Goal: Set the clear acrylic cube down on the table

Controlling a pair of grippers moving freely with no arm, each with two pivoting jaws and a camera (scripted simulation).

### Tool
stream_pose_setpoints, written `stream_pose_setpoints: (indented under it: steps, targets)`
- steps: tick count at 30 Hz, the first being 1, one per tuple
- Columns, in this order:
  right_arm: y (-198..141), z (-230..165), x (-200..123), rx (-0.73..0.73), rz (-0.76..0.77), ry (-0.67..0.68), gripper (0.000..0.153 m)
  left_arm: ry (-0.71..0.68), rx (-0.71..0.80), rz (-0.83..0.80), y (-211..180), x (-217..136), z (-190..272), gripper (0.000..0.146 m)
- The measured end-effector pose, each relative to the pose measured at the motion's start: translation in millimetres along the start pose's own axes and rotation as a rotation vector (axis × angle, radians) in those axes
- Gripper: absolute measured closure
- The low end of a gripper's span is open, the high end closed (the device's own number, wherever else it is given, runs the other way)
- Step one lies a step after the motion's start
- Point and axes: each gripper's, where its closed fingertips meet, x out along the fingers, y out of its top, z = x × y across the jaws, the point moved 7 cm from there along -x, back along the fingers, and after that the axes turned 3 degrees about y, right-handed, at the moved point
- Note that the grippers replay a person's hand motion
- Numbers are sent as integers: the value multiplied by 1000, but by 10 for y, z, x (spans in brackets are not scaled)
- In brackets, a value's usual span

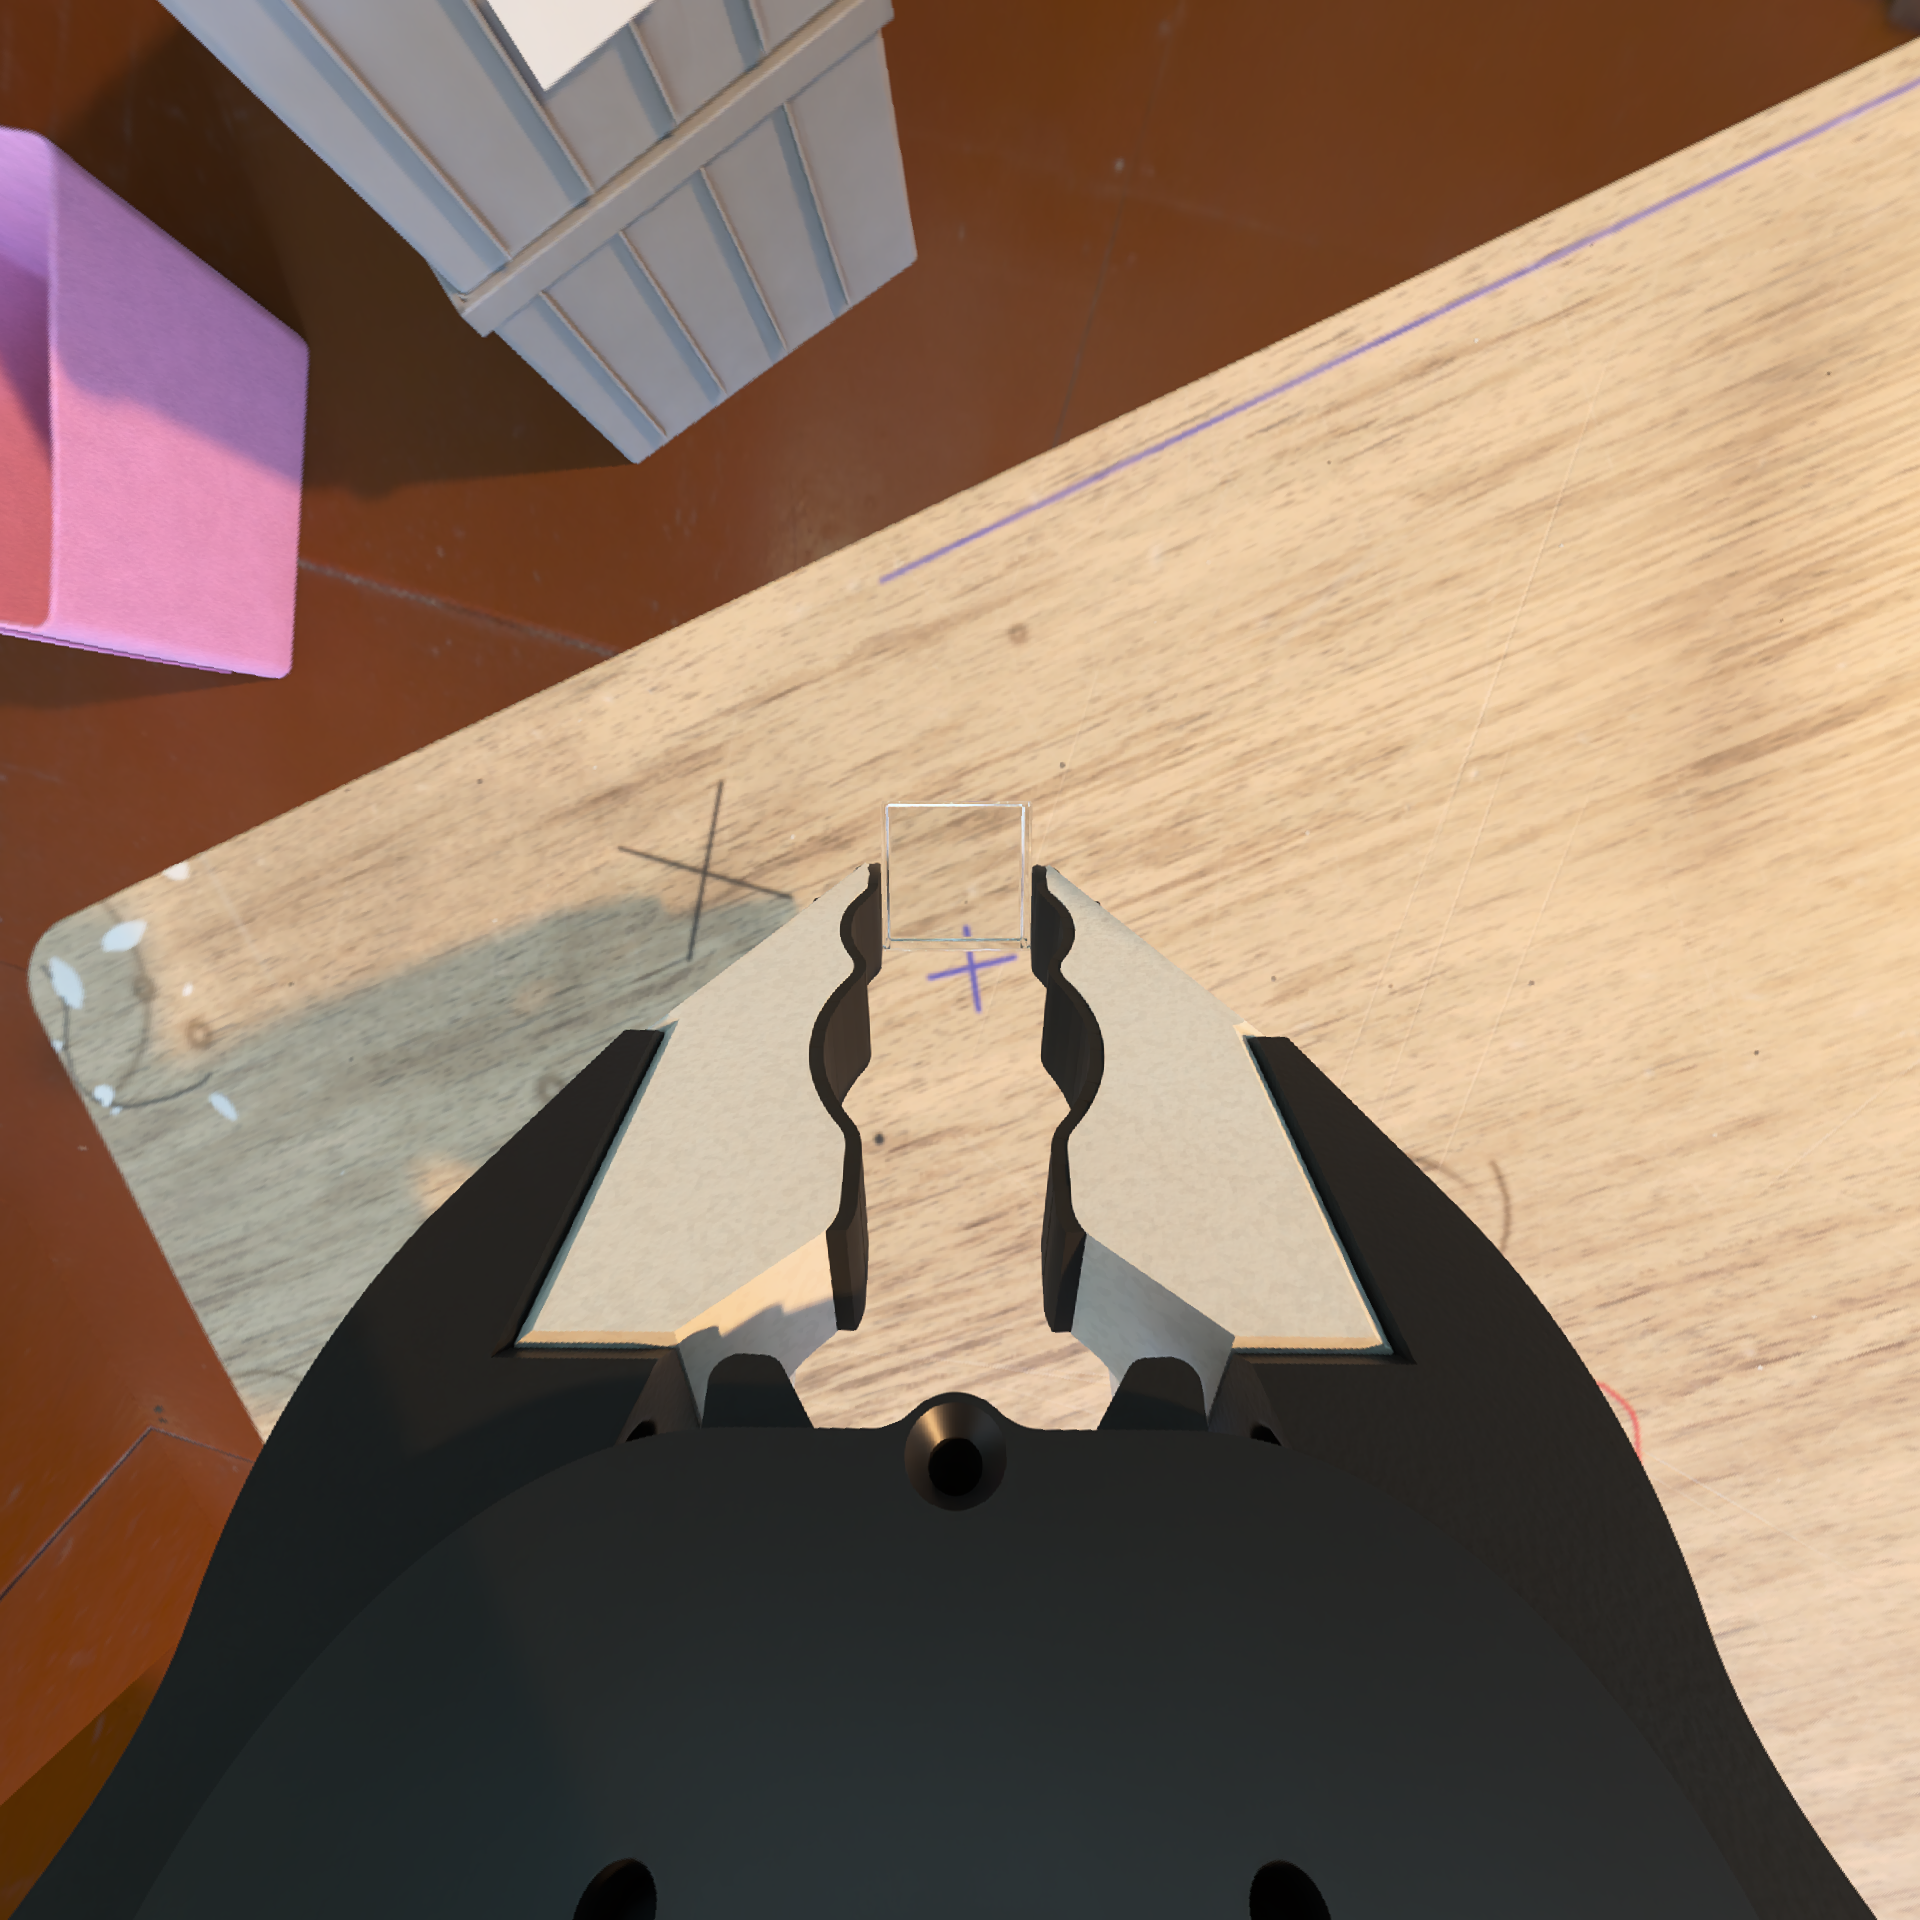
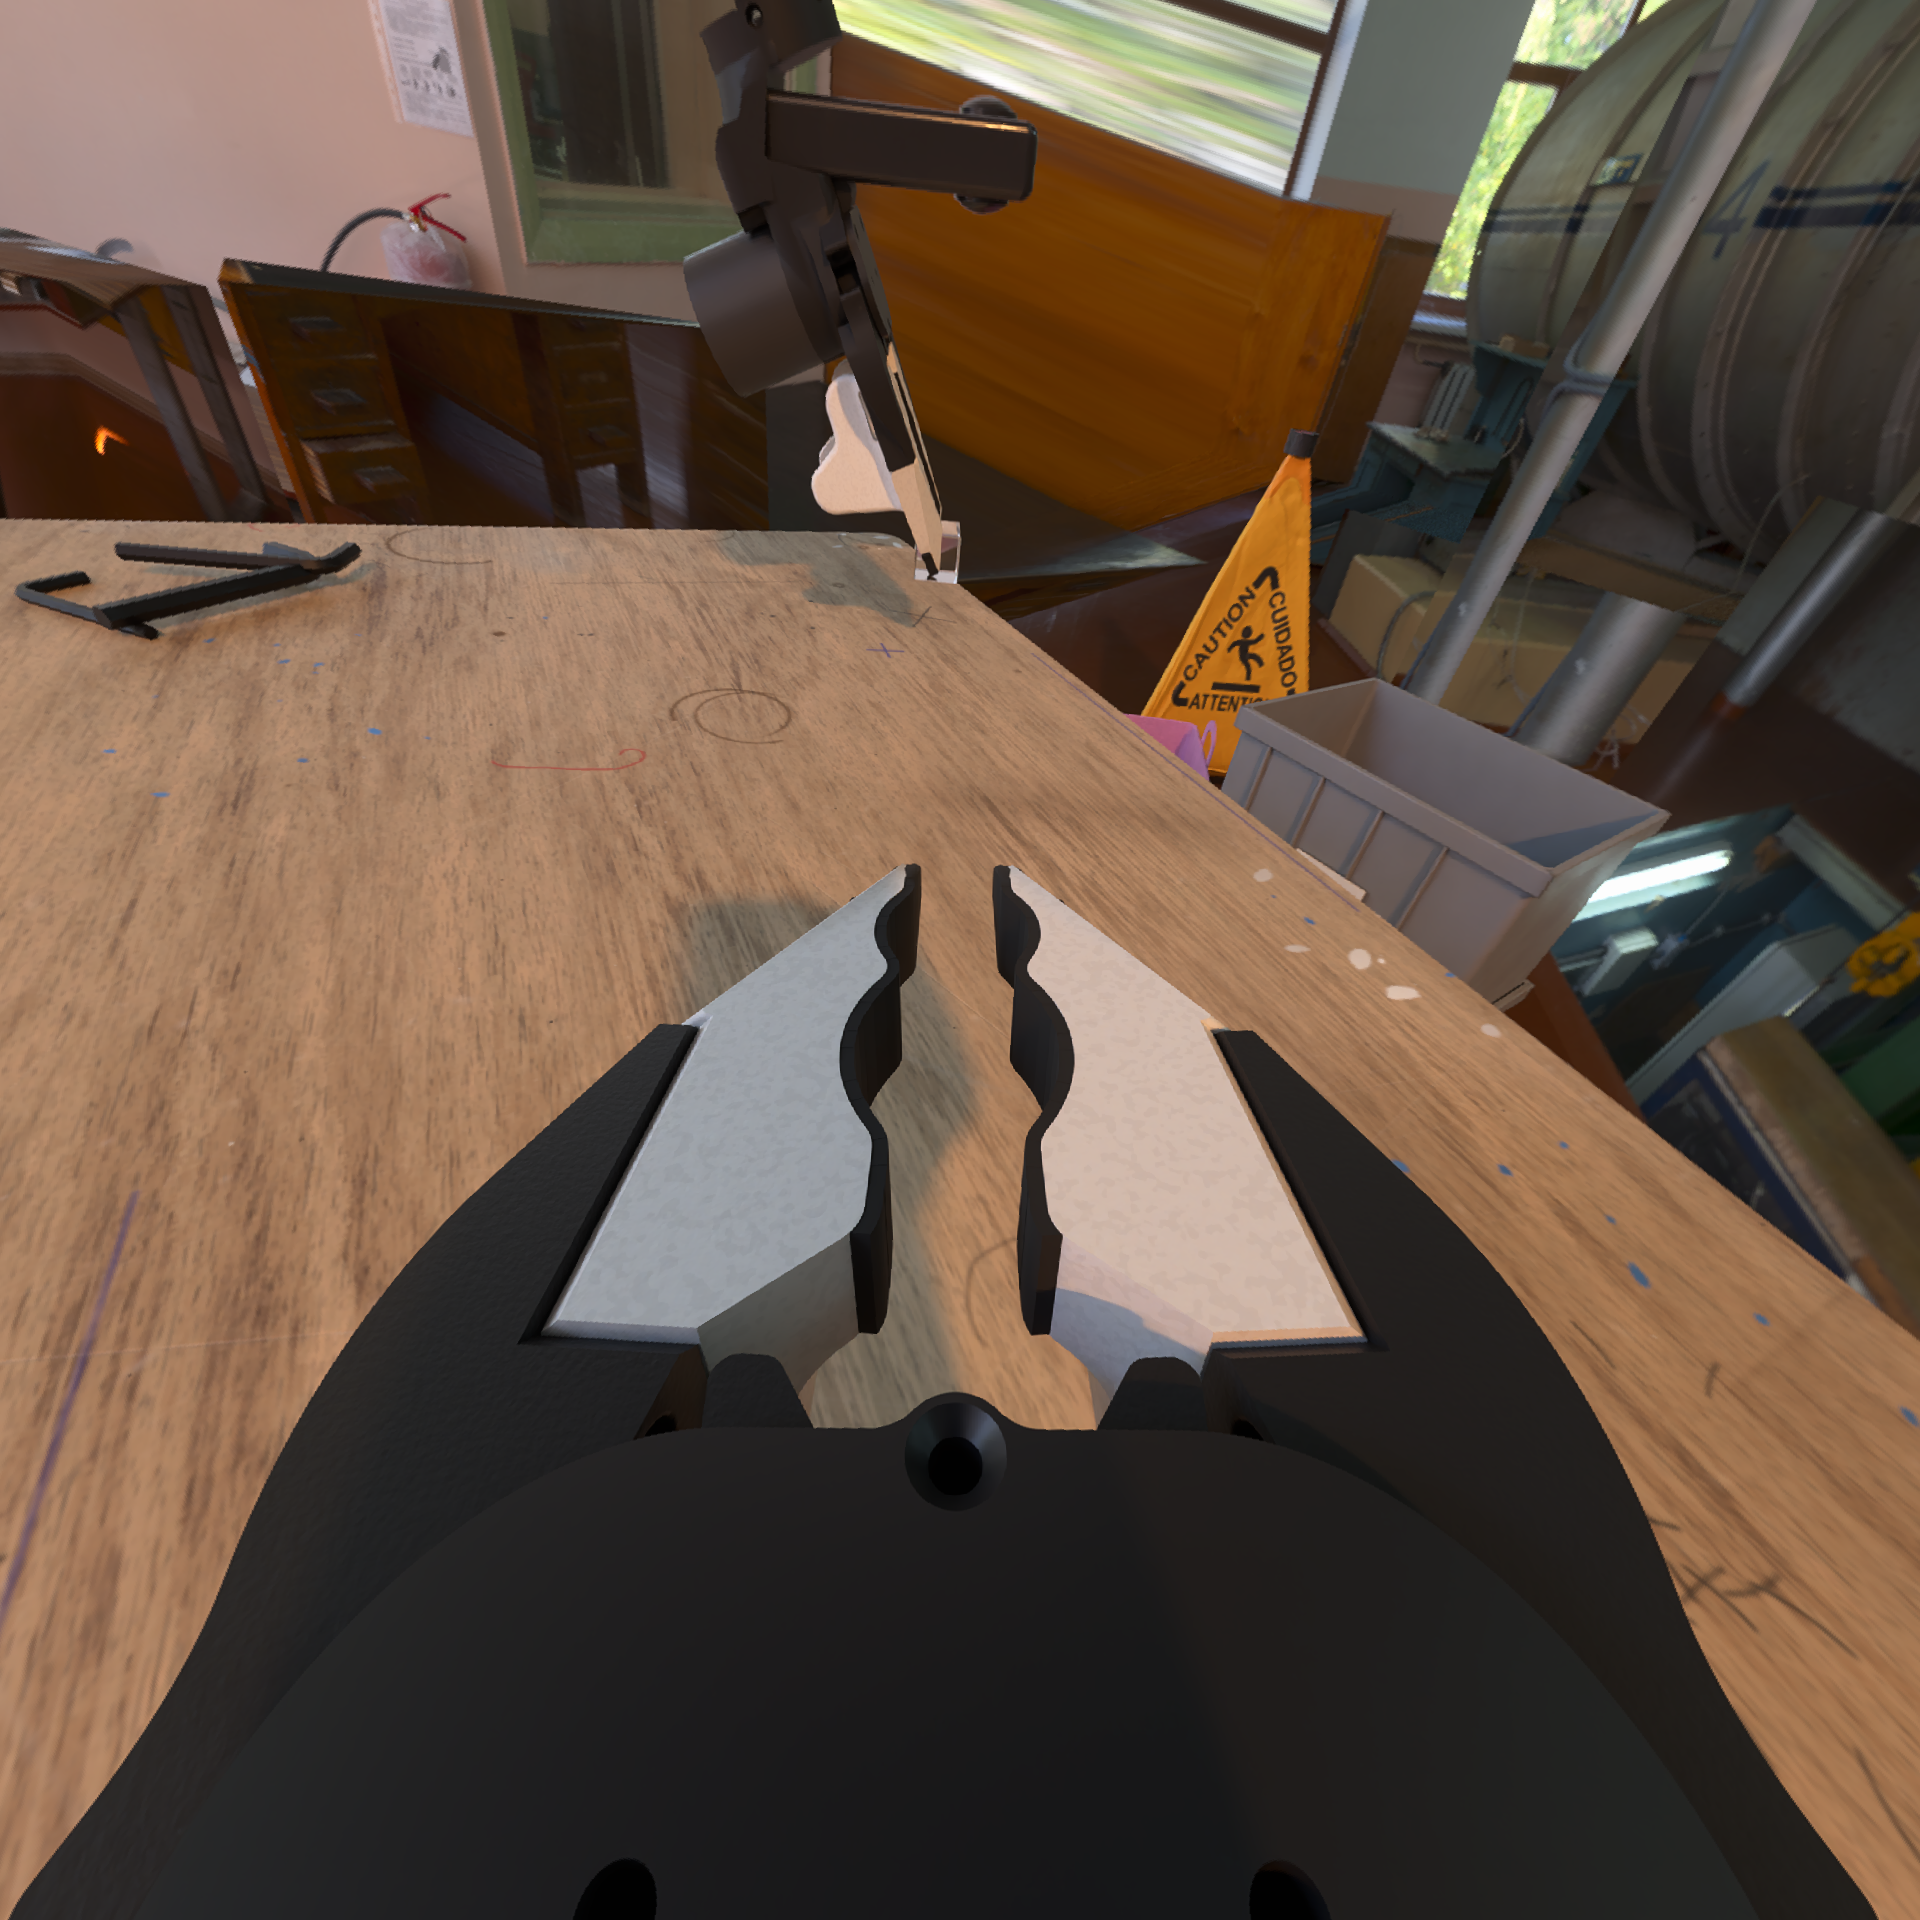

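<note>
The clear acrylic cube sits between the fingertips of my left gripper, which is shut on it. I look down on the wooden table near its rounded corner, above a blue cross mark. In the right wrist view the left gripper points down at the table's far corner with the cube at its tip, at or just above the surface; I cannot tell if it touches. My right gripper hovers low over the table, empty, its jaws a narrow gap apart.
A grey slatted crate and a pink box stand on the brown floor past the table corner. Black bent metal bars lie at the table's far left. A grey bin and a yellow caution sign stand beyond the right edge.
</note>
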Motion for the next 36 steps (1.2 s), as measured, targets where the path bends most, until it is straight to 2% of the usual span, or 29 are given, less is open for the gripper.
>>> stream_pose_setpoints:
  steps: [8, 15, 30, 36]
  targets:
    - [69, 5, -118, -39, 4, -29, 139, 4, -13, -91, 12, 184, 7, 118]
    - [75, -136, -64, -87, -21, 37, 139, -4, -25, -132, -22, 258, -1, 118]
    - [58, -186, -36, -103, -27, 65, 139, -106, -139, -77, -49, 234, -66, 118]
    - [27, -190, -15, -110, -49, 67, 139, -111, -120, -72, -35, 237, -54, 118]
